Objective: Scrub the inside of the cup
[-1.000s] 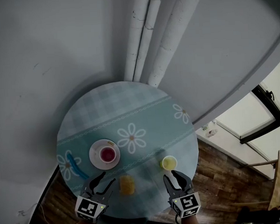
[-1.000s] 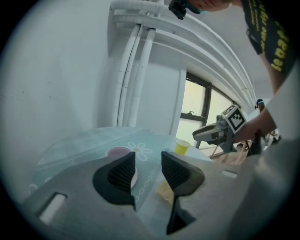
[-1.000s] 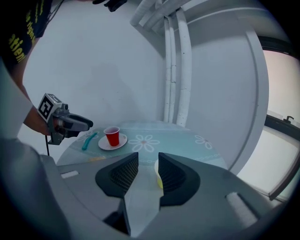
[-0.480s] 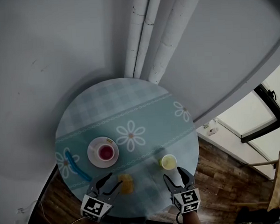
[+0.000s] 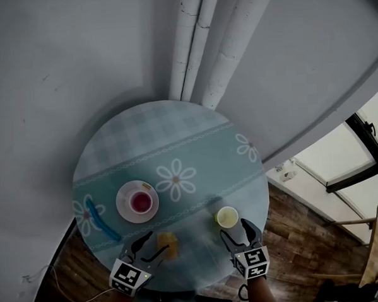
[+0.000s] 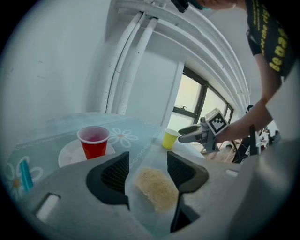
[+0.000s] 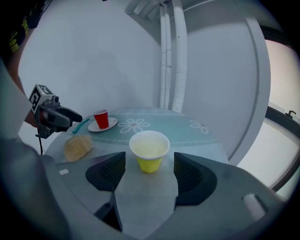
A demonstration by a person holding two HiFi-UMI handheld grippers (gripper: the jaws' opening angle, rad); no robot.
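Table (image 5: 195, 140) from the head view: round, flower-patterned, with the yellow cup (image 5: 227, 216) upright near its front edge, just ahead of the right gripper (image 5: 235, 230). A sponge (image 5: 168, 245) lies by the left gripper (image 5: 153, 242).

Left gripper view: the jaws have just been opening and stand apart, the sponge lying between them unpinched.

Right gripper view: these jaws too have just been opening and stand wide, with the yellow cup between them, pads clear of its sides.
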